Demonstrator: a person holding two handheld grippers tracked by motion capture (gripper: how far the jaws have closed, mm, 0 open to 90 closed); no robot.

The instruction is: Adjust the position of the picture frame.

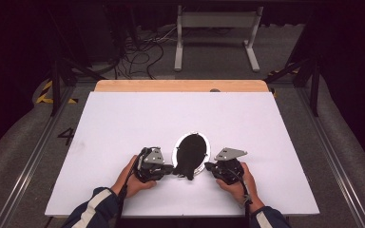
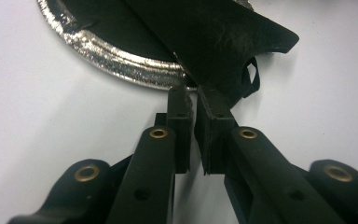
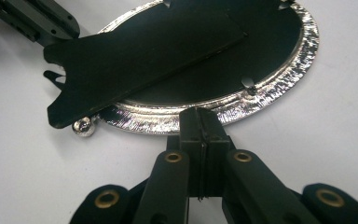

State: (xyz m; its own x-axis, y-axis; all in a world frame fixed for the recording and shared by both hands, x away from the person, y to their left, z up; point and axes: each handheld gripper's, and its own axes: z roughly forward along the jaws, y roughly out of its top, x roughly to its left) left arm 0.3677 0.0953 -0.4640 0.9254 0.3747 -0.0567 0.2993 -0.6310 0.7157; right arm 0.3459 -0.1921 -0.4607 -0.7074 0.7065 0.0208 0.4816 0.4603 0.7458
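- Oval silver frame [image 3: 265,88] lies back-up near the bench's [image 1: 123,123] front edge, between both tongs.
- Left tongs [image 2: 193,100] narrow, pinching the black stand flap's [image 2: 223,42] tip, which is lifted.
- Right tongs [image 3: 200,116] closed, empty, touching the frame rim.
- Judgement: flap thin, stiff, light; frame rigid, possibly glazed and fragile. Grip flap edge.

The white table [image 1: 123,142] was evenly and brightly lit from above while the room around it fell away into near darkness, and shadows on the board were short and soft. In both gripper views the silver frame [image 3: 279,88] threw back sparkling glare (its embossed rim caught the light in specks), and the black backing [image 2: 205,42] stayed almost featureless. The near jaws were slightly soft in focus, and the high view looked coarse and a little blurred.
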